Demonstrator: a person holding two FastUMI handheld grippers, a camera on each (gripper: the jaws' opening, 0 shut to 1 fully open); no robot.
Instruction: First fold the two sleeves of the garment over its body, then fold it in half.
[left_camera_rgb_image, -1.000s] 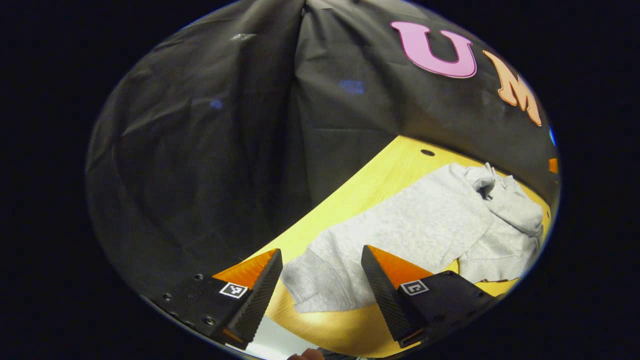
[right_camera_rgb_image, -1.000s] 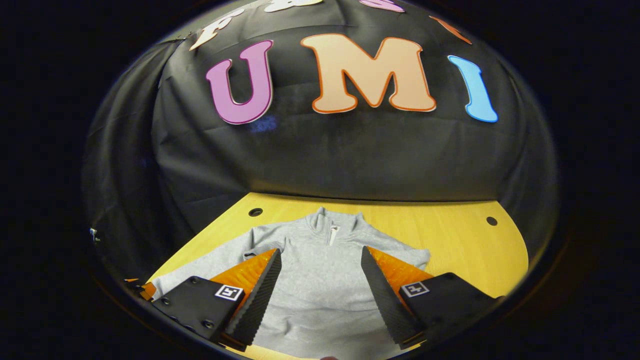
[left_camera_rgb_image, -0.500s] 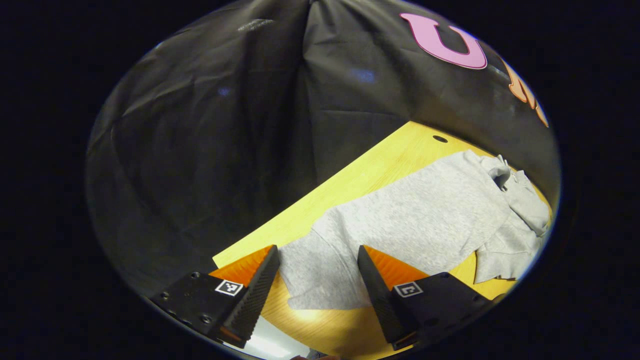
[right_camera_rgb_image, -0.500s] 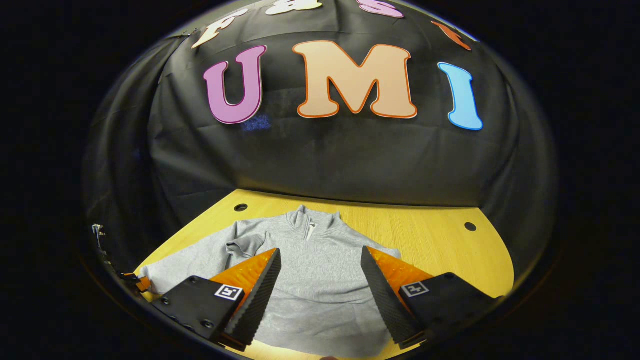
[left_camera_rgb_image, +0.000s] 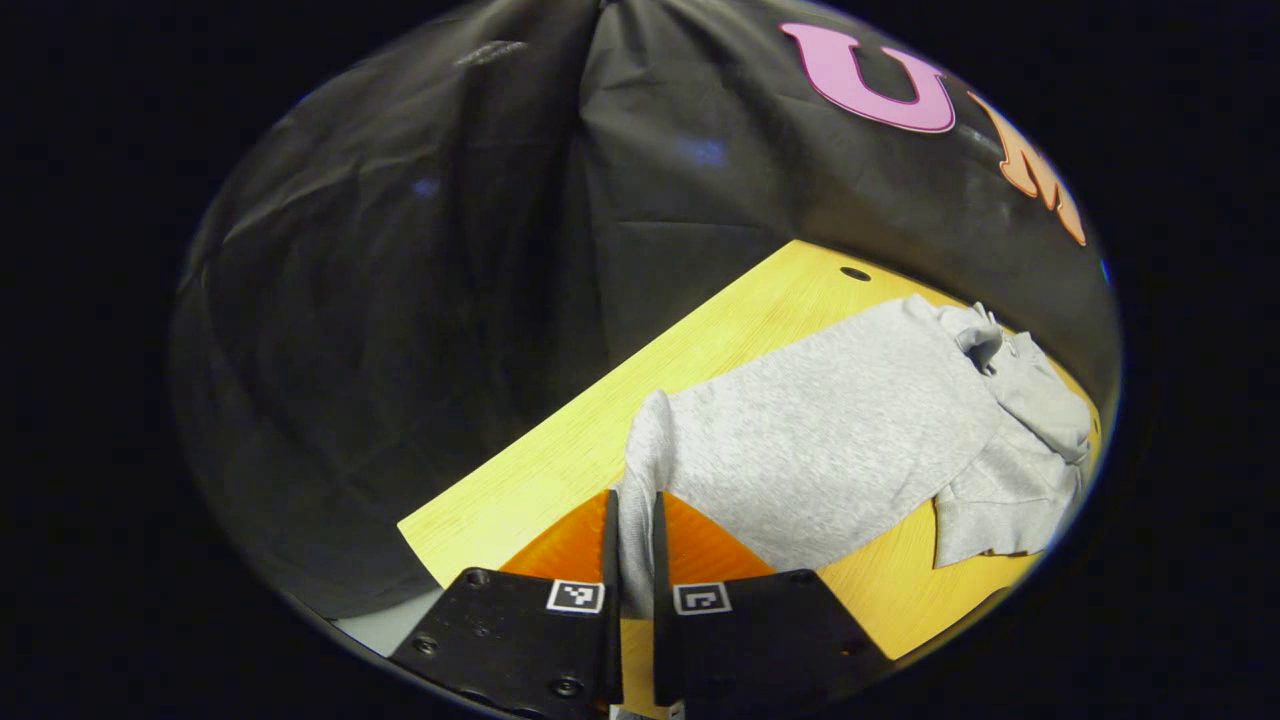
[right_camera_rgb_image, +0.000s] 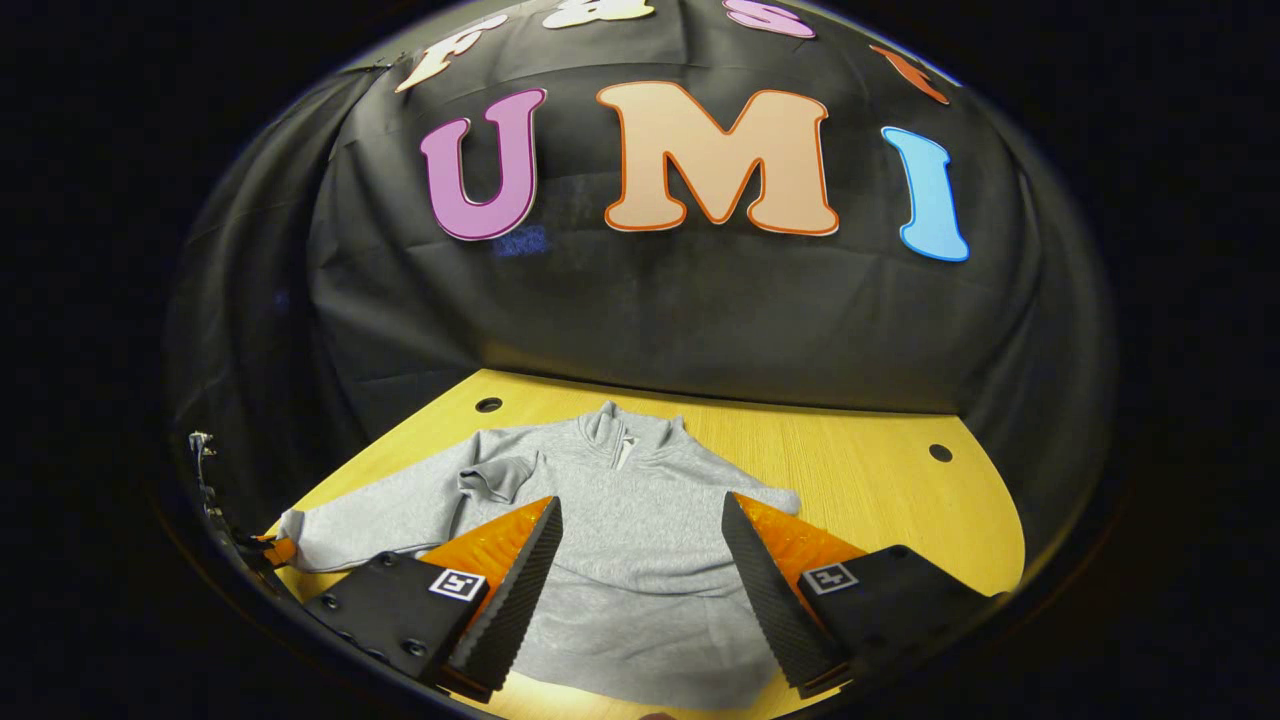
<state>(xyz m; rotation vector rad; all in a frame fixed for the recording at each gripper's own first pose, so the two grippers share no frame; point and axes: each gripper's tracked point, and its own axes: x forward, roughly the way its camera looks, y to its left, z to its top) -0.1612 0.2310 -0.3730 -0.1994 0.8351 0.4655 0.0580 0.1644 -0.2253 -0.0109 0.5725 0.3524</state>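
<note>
Left gripper view first: my left gripper (left_camera_rgb_image: 632, 545) has its fingers drawn nearly together, pinching the cuff end of the left sleeve (left_camera_rgb_image: 640, 470) of the light grey fleece pullover (left_camera_rgb_image: 840, 430), which lies spread on the yellow wooden tabletop (left_camera_rgb_image: 560, 470); the cloth rises in a ridge from the pinch. Judgement: to do this fold well I should lift just enough to clear the board, carry the cuff across onto the chest, and lay it flat without dragging the body askew. Right gripper view: my right gripper (right_camera_rgb_image: 640, 580) hangs with fingers wide apart, holding nothing, above the pullover's lower body; the collar with its short zip (right_camera_rgb_image: 624, 452) points to the far wall. Square black-and-white coded markers (left_camera_rgb_image: 576, 596) sit on the finger mounts; no garment brand or label is legible.
</note>
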